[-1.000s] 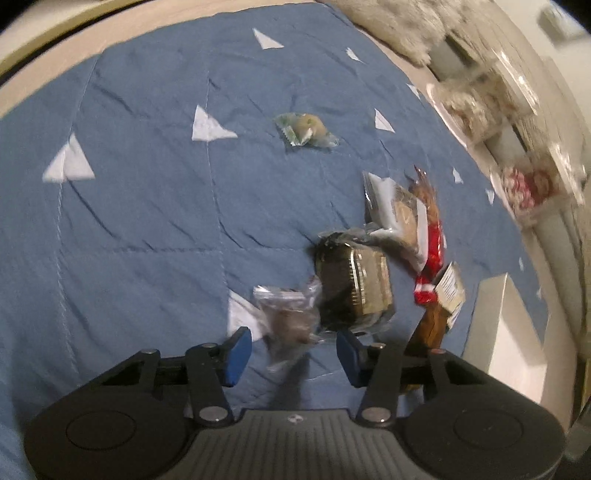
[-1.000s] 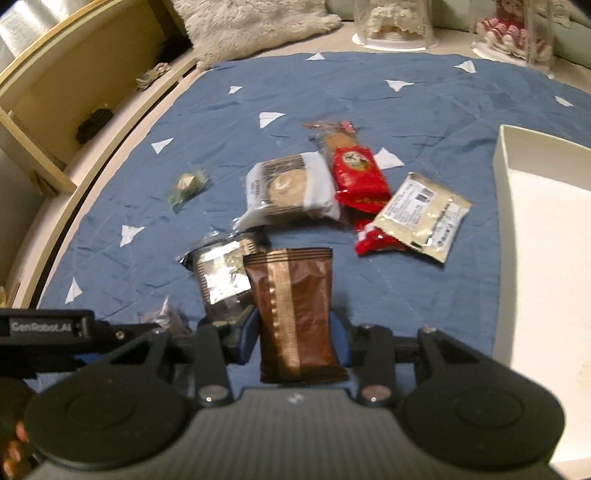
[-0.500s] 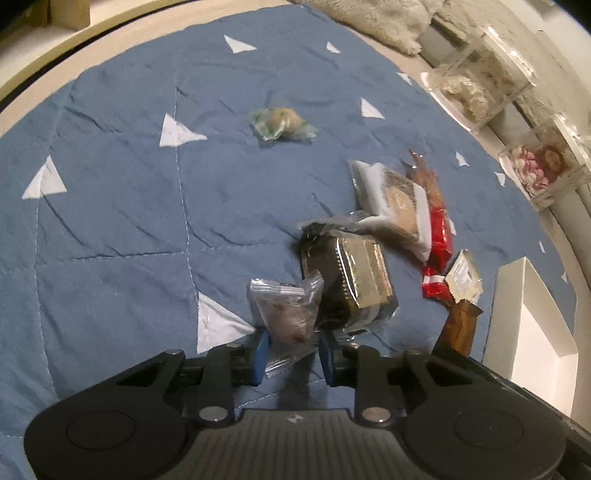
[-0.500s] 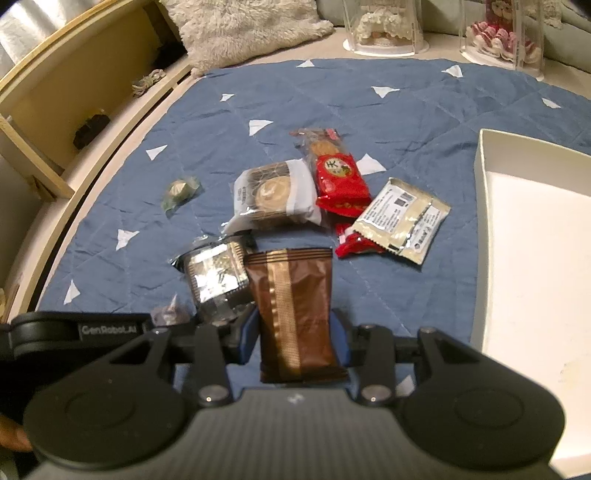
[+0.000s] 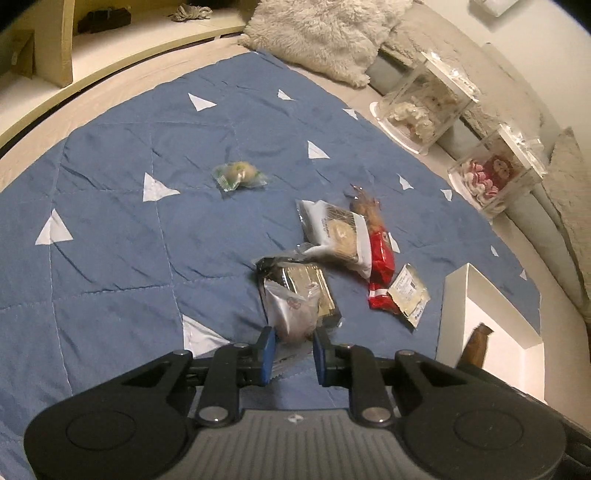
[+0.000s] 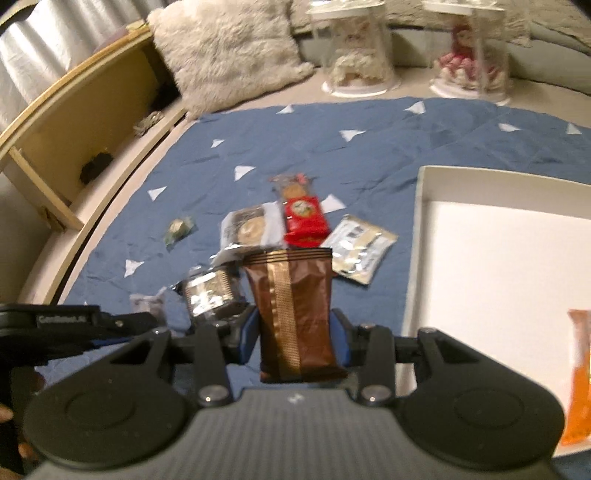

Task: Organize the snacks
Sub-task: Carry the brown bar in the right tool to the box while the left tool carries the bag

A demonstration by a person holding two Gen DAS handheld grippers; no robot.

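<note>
My left gripper (image 5: 292,349) is shut on a small clear-wrapped brown snack (image 5: 291,312), lifted off the blue quilt (image 5: 110,229). My right gripper (image 6: 293,338) is shut on a brown packet with a gold stripe (image 6: 291,310), held upright above the quilt. On the quilt lie a dark foil-wrapped pack (image 5: 310,284), a white-wrapped biscuit (image 5: 336,232), a red packet (image 5: 382,254), a beige sachet (image 5: 408,295) and a small green candy (image 5: 238,174). The white tray (image 6: 491,266) sits at right, with an orange packet (image 6: 580,373) in its near corner.
Two clear display cases with dolls (image 5: 424,103) (image 5: 495,173) stand beyond the quilt's far edge. A furry cushion (image 5: 317,33) lies at the back. A wooden shelf (image 6: 74,122) runs along the left side.
The left gripper has shut on the clear-wrapped snack and lifted it. The right gripper has risen and moved toward the tray with the brown packet still held.
</note>
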